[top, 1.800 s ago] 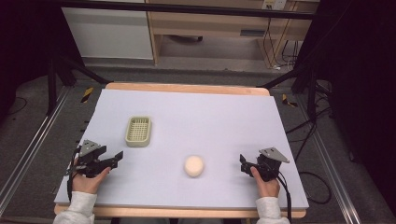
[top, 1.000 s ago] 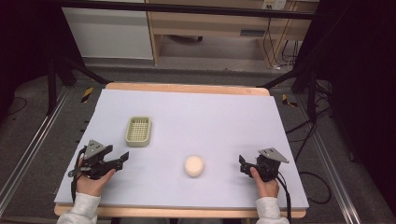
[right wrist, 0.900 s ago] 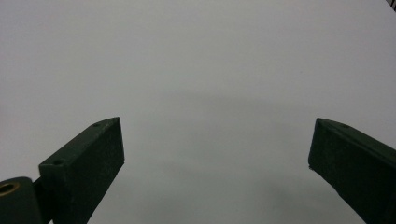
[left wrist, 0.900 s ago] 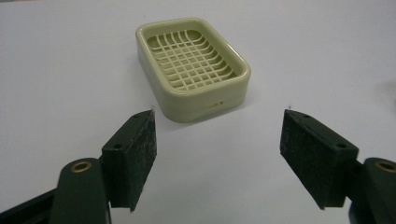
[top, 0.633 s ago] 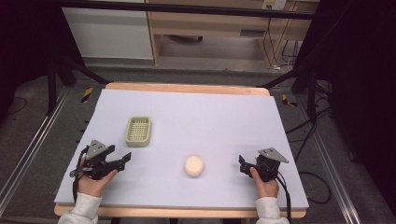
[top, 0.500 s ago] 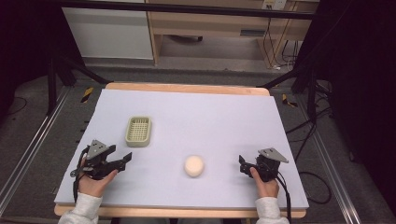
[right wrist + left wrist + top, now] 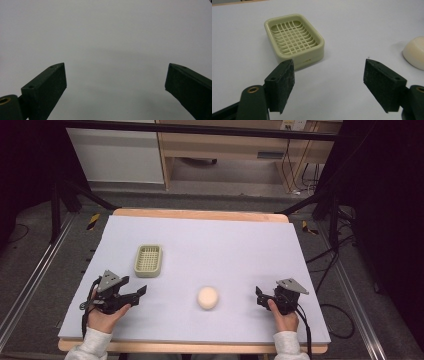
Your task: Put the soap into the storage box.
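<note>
Work barely begun: left gripper (image 7: 328, 85), fingers spread, is facing the empty soap dish (image 7: 294, 40); the soap bar (image 7: 207, 297) is lying untouched on the desk (image 7: 240, 245); right gripper (image 7: 116, 87) is likewise spread and empty.

The left gripper (image 7: 140, 291) has moved forward toward the soap dish (image 7: 148, 260).

soap bar (image 7: 415, 53) cut by right edge

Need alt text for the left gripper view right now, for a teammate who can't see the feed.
The left gripper is open with nothing between its two black jaws, above a pale table. A light green soap dish with a grid bottom sits empty just beyond the left jaw, and a cream bar of soap lies at the right edge.
</note>
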